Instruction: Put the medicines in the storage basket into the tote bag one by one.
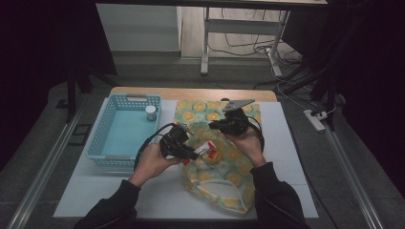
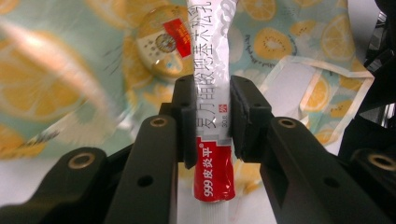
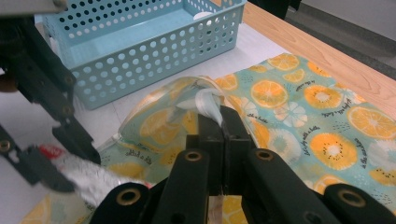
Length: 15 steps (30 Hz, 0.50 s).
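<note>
The ointment tube (image 2: 211, 116) bears "999皮炎平" in white on its red end (further Chinese characters run along the silver body). The bag's (image 3: 327, 121) small script is illegible.

We saw a table (image 1: 296, 157) with a white top and a strip of bare wood along its far edge. Directly on the white surface lay two things. On the left stood a light blue perforated basket (image 1: 109, 138), upright, its far corner reaching close to the wooden strip. Just beside it to the right lay a bag printed with orange slices (image 1: 229, 181), stretching from the wooden strip nearly to the near edge, its cloth rumpled and partly lifted in the middle.
</note>
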### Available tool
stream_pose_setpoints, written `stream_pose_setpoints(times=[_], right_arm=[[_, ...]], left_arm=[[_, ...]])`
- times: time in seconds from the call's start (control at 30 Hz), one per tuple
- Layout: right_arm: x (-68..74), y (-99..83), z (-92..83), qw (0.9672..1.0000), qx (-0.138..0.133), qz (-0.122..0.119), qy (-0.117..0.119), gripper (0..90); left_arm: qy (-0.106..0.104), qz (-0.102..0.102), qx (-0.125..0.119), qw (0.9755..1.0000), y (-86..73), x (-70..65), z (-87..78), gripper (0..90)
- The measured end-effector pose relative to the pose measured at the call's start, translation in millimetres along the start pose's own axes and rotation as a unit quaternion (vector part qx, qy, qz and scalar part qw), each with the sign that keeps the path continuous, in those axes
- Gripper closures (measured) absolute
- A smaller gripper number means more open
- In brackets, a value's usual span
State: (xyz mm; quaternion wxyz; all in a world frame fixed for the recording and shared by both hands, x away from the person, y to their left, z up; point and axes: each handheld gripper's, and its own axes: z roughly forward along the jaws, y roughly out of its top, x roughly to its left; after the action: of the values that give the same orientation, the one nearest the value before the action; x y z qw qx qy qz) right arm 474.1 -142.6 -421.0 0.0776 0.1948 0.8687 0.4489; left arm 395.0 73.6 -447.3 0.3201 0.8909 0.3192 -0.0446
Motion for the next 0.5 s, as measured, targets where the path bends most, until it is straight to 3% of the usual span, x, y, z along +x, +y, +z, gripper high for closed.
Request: stream_pose_setpoints(times=[0.3,0.5], right_arm=[[1.1,1.2,-1.1,1.0000,-0.004,-0.003,0.000,89.4],[1.7,2.1,-2.6,1.0000,-0.007,-0.001,-0.002,89.4]], left_arm=[[0.007,0.008,0.007,0.9999,17.3,-5.7,23.8,73.1],[0.028,0.020,0.009,0.9994,28.0,-7.4,36.4,73.1]])
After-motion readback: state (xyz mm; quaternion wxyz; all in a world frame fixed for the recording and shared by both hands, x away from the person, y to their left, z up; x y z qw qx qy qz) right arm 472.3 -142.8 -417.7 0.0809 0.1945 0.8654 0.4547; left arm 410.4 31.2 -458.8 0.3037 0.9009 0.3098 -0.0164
